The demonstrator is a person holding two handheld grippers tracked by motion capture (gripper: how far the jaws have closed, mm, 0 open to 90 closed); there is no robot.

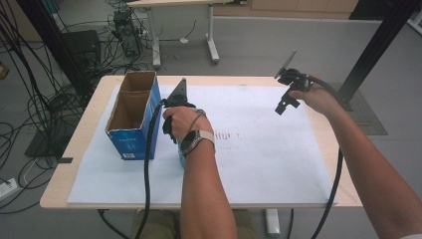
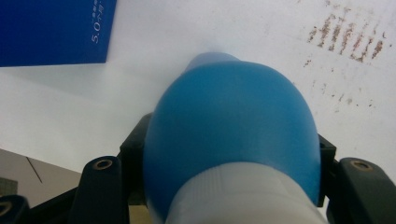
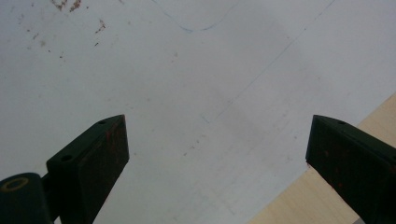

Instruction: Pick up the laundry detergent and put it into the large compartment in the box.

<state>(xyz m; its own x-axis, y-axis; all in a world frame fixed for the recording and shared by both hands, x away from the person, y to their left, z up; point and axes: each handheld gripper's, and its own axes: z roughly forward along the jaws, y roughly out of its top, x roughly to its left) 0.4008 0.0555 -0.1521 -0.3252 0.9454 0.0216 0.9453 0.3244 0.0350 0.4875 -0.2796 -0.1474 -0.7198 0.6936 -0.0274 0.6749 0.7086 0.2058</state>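
Jaws of the left gripper (image 2: 232, 186) clamp both sides of a blue bottle (image 2: 232, 135) with a white ribbed part near the camera; it hangs just above the white sheet (image 1: 268, 164) on the table (image 1: 89, 129), right beside the open blue carton (image 1: 133, 117). The left hand (image 1: 183, 122) is bent over it, knuckles up, forearm reaching in from below. The right gripper (image 3: 215, 154), held raised over the sheet's far right edge, has its jaws wide apart with nothing between them.
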